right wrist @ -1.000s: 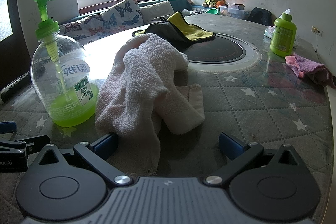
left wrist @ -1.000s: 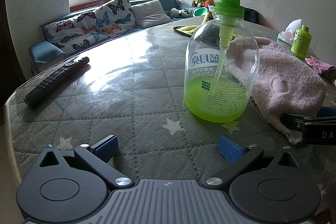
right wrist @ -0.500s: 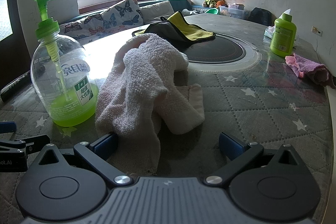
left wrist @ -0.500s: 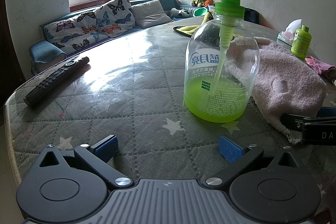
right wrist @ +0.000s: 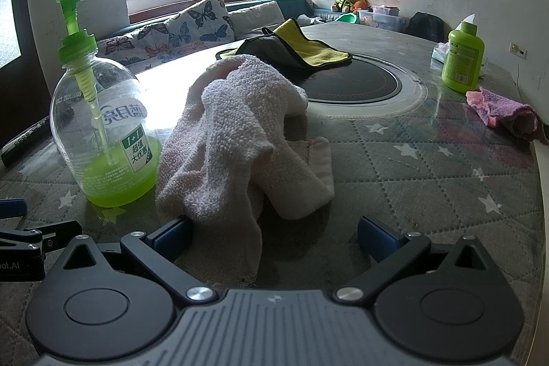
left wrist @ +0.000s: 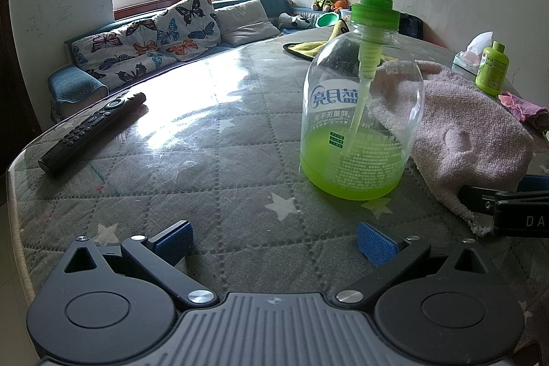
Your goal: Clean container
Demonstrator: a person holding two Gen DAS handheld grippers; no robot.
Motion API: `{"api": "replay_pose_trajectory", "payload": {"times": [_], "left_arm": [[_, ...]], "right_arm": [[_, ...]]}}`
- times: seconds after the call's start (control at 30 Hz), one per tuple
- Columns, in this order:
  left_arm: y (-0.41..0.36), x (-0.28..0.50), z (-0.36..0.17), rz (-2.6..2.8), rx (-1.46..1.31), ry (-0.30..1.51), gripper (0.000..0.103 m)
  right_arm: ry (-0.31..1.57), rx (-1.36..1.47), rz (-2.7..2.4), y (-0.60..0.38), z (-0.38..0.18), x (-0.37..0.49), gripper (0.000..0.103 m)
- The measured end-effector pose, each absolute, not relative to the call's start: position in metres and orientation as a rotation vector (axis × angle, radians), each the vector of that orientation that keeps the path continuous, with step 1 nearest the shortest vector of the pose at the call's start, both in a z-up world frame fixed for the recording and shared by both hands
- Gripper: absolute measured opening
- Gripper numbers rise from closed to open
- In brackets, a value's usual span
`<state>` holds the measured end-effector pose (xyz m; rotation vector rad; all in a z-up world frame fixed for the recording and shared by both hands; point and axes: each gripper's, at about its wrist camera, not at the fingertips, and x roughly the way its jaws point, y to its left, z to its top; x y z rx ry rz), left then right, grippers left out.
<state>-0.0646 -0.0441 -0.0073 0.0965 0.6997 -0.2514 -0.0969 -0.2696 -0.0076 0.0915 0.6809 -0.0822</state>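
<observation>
A clear pump bottle (left wrist: 360,112) with a green pump and green liquid at its bottom stands upright on the quilted table. My left gripper (left wrist: 272,240) is open just in front of it, a little to its left, with nothing between the fingers. A crumpled pale pink towel (right wrist: 236,132) lies to the right of the bottle (right wrist: 103,126). My right gripper (right wrist: 272,237) is open at the towel's near edge; the towel's hem lies between the fingers, against the left pad (right wrist: 171,235). The same towel (left wrist: 459,126) shows behind the bottle in the left wrist view.
A black remote (left wrist: 92,129) lies at the table's left edge. A yellow-and-grey cloth (right wrist: 295,48) rests on a round black plate (right wrist: 353,83) farther back. A small green bottle (right wrist: 461,57), tissues and a pink-purple rag (right wrist: 504,112) sit at the right. A sofa with cushions stands beyond.
</observation>
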Motion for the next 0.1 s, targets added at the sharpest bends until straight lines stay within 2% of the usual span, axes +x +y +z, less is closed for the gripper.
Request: {"api": "replay_pose_trajectory", "payload": {"times": [0.1], "left_arm": [[-0.0441, -0.0646, -0.0072, -0.251, 0.096, 0.700, 0.103]], "right_arm": [[0.681, 0.092, -0.082, -0.2697, -0.0075, -0.0968, 0.103]]}}
